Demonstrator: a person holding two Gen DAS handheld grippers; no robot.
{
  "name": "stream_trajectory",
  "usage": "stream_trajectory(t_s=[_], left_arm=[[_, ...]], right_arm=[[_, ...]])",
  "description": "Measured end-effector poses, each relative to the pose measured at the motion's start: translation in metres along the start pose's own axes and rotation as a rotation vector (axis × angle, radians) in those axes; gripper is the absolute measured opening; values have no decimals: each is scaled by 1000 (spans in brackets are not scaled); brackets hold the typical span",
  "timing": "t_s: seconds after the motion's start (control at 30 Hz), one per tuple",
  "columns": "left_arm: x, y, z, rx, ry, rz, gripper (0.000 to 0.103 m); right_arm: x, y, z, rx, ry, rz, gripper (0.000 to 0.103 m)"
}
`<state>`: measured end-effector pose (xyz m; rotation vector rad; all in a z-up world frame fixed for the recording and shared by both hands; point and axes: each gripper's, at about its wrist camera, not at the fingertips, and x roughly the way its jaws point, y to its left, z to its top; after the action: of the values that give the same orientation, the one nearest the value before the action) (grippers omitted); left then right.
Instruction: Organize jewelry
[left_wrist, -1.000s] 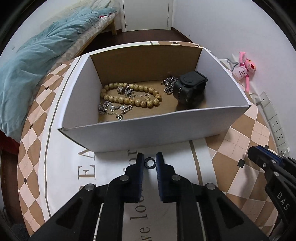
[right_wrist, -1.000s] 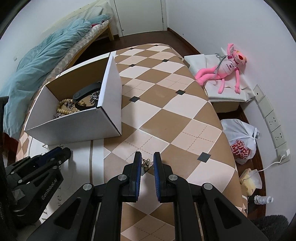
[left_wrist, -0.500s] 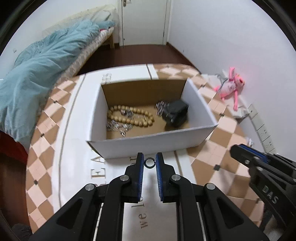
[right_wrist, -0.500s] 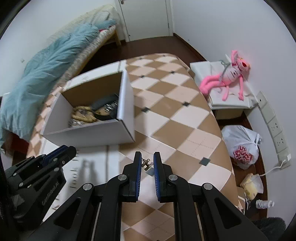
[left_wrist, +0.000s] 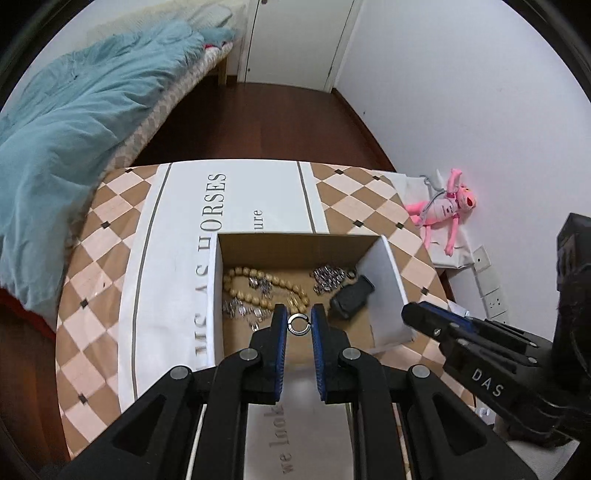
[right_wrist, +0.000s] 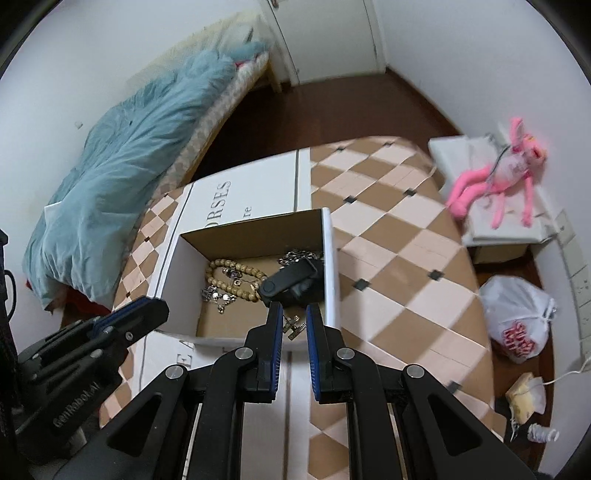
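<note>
1. The bed (left_wrist: 74, 110) with its teal blanket (right_wrist: 122, 177) is lying along the left, its blanket edge overhanging the bench's left rim; dark wooden floor (left_wrist: 266, 122) is showing between them and running toward the door.
2. The bench (left_wrist: 110, 280), covered in a brown-and-cream diamond cloth with a white lettered strip, is curving away at its far edge; in the right wrist view its right half is lying bare out to the rim.
3. The white cardboard box (left_wrist: 393, 280) is sitting open-topped on the lettered strip, its near wall just under both tools.
4. A pink plush toy (right_wrist: 495, 181) is resting on a low white stand off the bench's right edge.
5. The left hand-held gripper (left_wrist: 299, 325) is hanging above the box's near edge, fingers narrowed and pinching a small silver ring (left_wrist: 298, 324).
6. The right hand-held gripper (right_wrist: 294, 326) is hanging above the box's near right corner, fingers narrowed on a small metal charm (right_wrist: 294, 327).
7. A black case (right_wrist: 291, 277) is lying against the box's right inner wall.
8. A wooden bead strand (left_wrist: 258, 291) is lying coiled on the box floor, with silver chains (left_wrist: 328, 275) beside and across it; the floor's near strip is lying bare.
</note>
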<state>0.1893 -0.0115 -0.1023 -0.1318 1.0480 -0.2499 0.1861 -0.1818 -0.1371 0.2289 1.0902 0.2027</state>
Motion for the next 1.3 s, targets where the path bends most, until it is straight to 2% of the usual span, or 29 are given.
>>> stream_trajectory(t_s=[0.13,0.17,0.3,0.33,0.4,0.43,0.47,0.6,0.67,0.73,0.77,0.83,0.9,1.3], left_arm=[[14,4,14,-4,64,8,12],[17,5,17,-6,84,33,12],[24,12,23,-40,133,67,17],[24,14,24,-46,133,71,21],[22,16,26,-45,126,107,41],[20,17,26,-44,119,111,57],[18,18,26,-45,108,118,67],[13,21,23,-37,93,183,69],[13,23,19,-34,93,207,74],[15,26,13,-35,97,233,94],[16,27,9,-33,96,244,95],[18,28,3,-32,97,269,96],[19,30,-3,-30,99,281,98],[18,28,-18,-36,86,297,100]], right_arm=[[20,1,18,-17,97,-14,14],[23,1,22,-14,115,-21,14],[28,-1,30,-11,154,-44,15],[27,-2,31,-10,154,-47,18],[25,-4,34,-7,152,-51,22],[24,-5,35,-5,151,-55,24],[23,-5,36,-8,150,-60,24],[17,-6,35,-22,134,-106,26],[14,-7,33,-29,127,-140,41],[13,-9,29,-33,125,-161,65],[12,-9,26,-38,122,-176,68],[13,-9,20,-54,124,-212,84],[16,-8,14,-67,131,-237,96],[20,-8,1,-91,119,-315,100]])
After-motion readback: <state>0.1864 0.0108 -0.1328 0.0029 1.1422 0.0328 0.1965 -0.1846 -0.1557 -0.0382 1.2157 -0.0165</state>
